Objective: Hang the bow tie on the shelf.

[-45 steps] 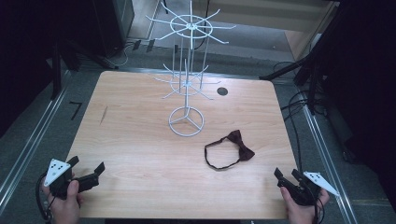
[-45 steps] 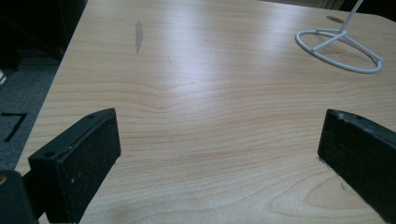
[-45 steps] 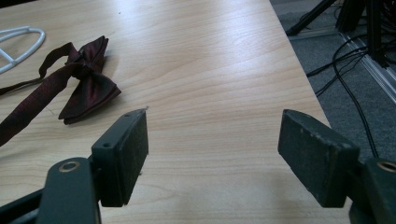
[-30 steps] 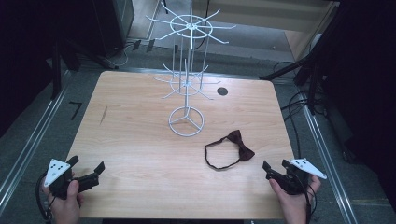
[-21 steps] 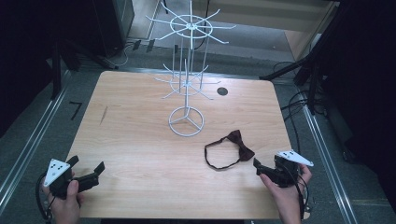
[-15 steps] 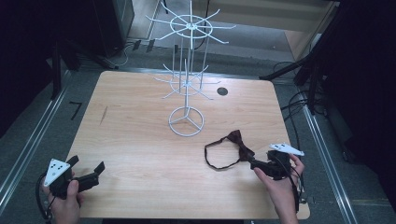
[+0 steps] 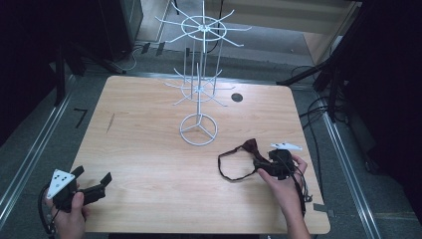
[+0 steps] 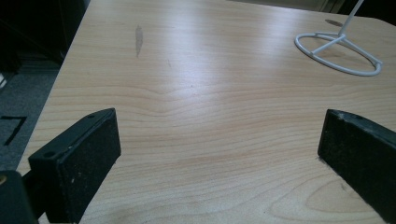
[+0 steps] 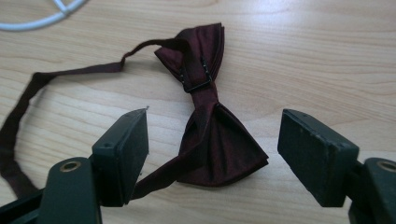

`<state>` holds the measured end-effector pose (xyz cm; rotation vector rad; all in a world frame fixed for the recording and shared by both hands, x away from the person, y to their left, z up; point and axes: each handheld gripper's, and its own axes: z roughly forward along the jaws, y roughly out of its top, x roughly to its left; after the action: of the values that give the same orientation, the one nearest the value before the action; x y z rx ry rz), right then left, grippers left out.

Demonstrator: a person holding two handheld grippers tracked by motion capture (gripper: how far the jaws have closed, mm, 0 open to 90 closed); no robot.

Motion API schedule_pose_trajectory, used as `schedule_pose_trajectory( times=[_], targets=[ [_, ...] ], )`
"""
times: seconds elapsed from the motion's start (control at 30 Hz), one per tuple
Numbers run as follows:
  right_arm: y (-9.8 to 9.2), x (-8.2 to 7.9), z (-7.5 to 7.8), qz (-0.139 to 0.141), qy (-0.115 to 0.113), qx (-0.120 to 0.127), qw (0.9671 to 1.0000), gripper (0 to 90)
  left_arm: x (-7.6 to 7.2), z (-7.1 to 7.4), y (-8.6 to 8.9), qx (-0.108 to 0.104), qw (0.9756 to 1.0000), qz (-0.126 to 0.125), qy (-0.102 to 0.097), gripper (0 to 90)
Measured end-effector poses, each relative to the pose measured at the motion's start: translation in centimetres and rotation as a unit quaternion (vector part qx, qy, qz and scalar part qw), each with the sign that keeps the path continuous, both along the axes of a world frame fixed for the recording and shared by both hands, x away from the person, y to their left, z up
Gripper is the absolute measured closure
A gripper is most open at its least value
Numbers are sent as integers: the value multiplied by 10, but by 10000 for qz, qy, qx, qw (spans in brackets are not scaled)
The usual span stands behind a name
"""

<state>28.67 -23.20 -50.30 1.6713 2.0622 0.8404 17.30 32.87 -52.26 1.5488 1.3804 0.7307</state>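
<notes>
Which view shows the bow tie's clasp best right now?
The right gripper view: the dark red bow tie lies flat between the open right gripper, its metal clasp sharp. In the high view the tie is small, clasp unreadable.

A light wooden table (image 7: 149, 149) is sitting on a grey floor (image 7: 30, 129). A white wire rack (image 7: 199, 94) is standing on it. Metal rails (image 7: 343, 164) are running along both sides. Light is shining on the wood, and dark corners are surrounding everything.
</notes>
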Motion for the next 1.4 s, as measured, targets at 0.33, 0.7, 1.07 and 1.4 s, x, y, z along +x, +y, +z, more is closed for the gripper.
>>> schedule_pose_trajectory(
  times=[0.33,0.7,1.07,1.4],
  targets=[
    [3,11,-16,-91,280,40,9996,439,0,0,0,2,10000,0,-5,0],
    [1,6,-24,293,276,183,9990,773,0,0,-1,31,10000,5,1,0],
    [4,-4,-15,291,-252,140,9992,869,0,0,-1,25,10000,1,2,0],
    [4,-13,10,296,-1039,388,9934,869,1,0,-1,19,10000,7,7,0]
  ],
)
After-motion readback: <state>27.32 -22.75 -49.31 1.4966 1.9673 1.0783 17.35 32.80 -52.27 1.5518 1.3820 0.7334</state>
